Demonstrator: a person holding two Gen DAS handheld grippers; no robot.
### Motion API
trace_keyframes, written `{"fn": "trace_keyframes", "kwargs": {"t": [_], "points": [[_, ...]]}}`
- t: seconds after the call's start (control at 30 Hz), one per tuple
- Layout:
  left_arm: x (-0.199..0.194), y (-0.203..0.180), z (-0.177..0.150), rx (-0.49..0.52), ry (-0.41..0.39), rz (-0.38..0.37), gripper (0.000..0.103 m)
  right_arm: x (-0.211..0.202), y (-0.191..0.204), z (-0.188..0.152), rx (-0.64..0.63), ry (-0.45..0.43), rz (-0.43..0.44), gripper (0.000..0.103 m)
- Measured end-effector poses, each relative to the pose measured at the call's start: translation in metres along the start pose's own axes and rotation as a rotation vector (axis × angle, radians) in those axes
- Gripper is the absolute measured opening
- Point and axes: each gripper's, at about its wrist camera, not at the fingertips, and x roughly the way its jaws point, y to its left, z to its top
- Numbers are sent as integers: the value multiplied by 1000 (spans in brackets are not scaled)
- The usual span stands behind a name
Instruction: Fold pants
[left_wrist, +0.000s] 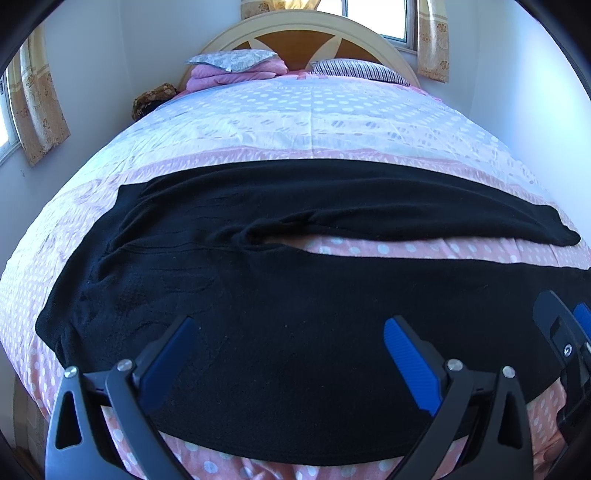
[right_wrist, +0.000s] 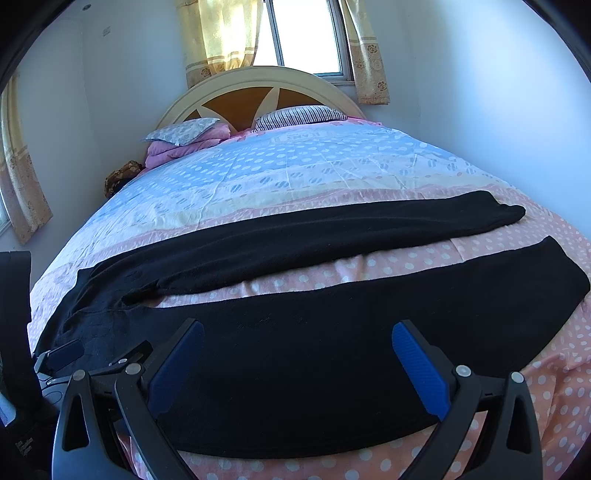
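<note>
Pants: black pants (left_wrist: 295, 288) lie flat on the bed, with the waist to the left and the two legs going off to the right.
Near leg: it lies close to the front edge of the bed, right under both grippers.
Far leg: it lies farther back, and a strip of pink dotted cover shows between the two legs.
Left gripper: the left gripper (left_wrist: 291, 328) has its blue fingers wide apart above the near leg, close to the waist end, and holds nothing.
Right gripper: the right gripper (right_wrist: 297, 332) also has its fingers wide apart over the near leg, more to the right, and holds nothing.
Bed: the bed (right_wrist: 295, 173) has a pink and blue dotted cover.
Pillows: pillows (left_wrist: 236, 61) sit at the far end by the round headboard (right_wrist: 258, 79).
</note>
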Motion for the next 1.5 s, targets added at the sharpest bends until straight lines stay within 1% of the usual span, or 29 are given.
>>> {"fn": "trace_keyframes", "kwargs": {"t": [0.13,0.23,0.37,0.47,0.57,0.63,0.73,0.77,0.8,0.83,0.87,0.9,0.97,1.1,1.17,1.23,1.33,1.37,1.4,1.43,1.47,1.5], "points": [[1,9,2,18,-7,15,103,2,0,1,-11,5,-4,102],[4,27,8,26,-12,51,103,3,-2,7,-35,2,-12,102],[11,76,25,4,13,66,103,10,-4,19,-71,16,4,102],[15,115,43,-24,27,79,103,18,-4,32,-97,34,58,102],[17,158,66,-63,-5,82,103,26,1,47,-124,56,152,102],[29,187,84,-96,-15,91,103,32,8,56,-143,71,202,101],[56,214,101,-135,25,134,101,39,23,65,-173,80,233,100],[68,223,107,-140,39,126,90,41,29,66,-189,76,238,94],[77,228,110,-138,60,115,82,43,37,66,-214,75,245,86],[86,233,113,-141,88,99,71,45,42,66,-228,81,250,84],[100,241,117,-159,131,68,69,48,48,66,-237,91,265,84],[108,243,119,-174,150,48,69,51,51,65,-238,99,277,84],[124,250,126,-190,165,13,69,59,56,64,-232,123,295,84],[144,255,133,-178,174,-23,69,76,59,67,-226,157,292,84],[153,253,135,-176,197,-72,70,84,60,72,-238,171,292,84],[163,254,137,-186,230,-110,70,94,65,80,-278,163,283,84],[166,251,140,-166,216,-111,70,116,79,101,-394,145,274,84],[167,250,142,-167,217,-124,69,130,86,111,-440,148,276,84],[167,251,143,-176,214,-135,67,145,90,118,-471,165,282,84],[169,252,145,-186,207,-152,59,158,92,125,-486,185,286,84],[169,253,146,-200,199,-188,50,175,94,131,-494,217,300,84],[169,254,145,-209,197,-202,49,192,95,136,-495,252,316,84]]}}
